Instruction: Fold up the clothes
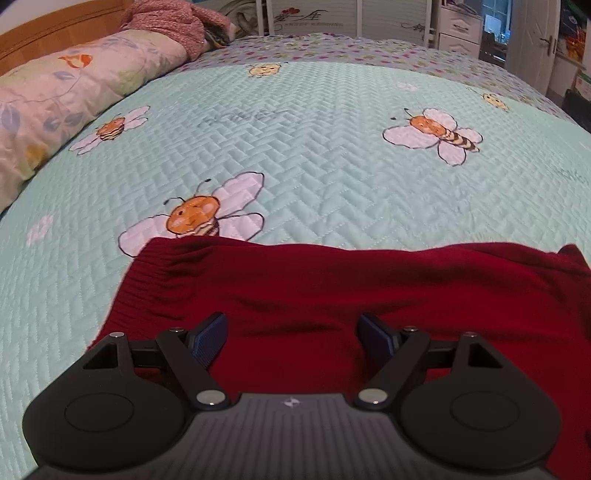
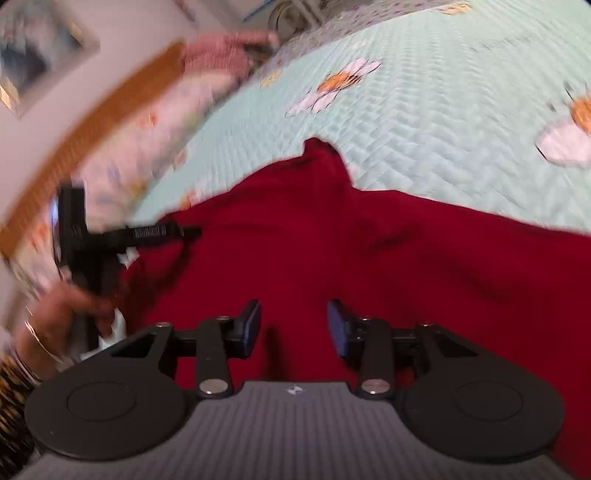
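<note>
Here, a dark red knitted sweater (image 1: pixel 332 295) lies spread on a bed covered by a mint-green quilted bedspread (image 1: pixel 314 147) printed with cartoon bees. The left gripper (image 1: pixel 291 332) hovers low over the sweater near its ribbed hem, jaws wide apart and empty. The right gripper (image 2: pixel 293 325), in a blurred view, is also above the red knit, jaws apart, holding nothing. A floral pillow (image 1: pixel 55 99) lies by the wooden headboard (image 1: pixel 55 29).

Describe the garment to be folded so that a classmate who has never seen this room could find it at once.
Start at the bed's pale green quilted bedspread, printed with cartoon bees. At its near edge, under the open left gripper, lies a dark red knitted sweater. It is the only plain, deep red item; the floral pillow and pink blanket are pale.
</note>
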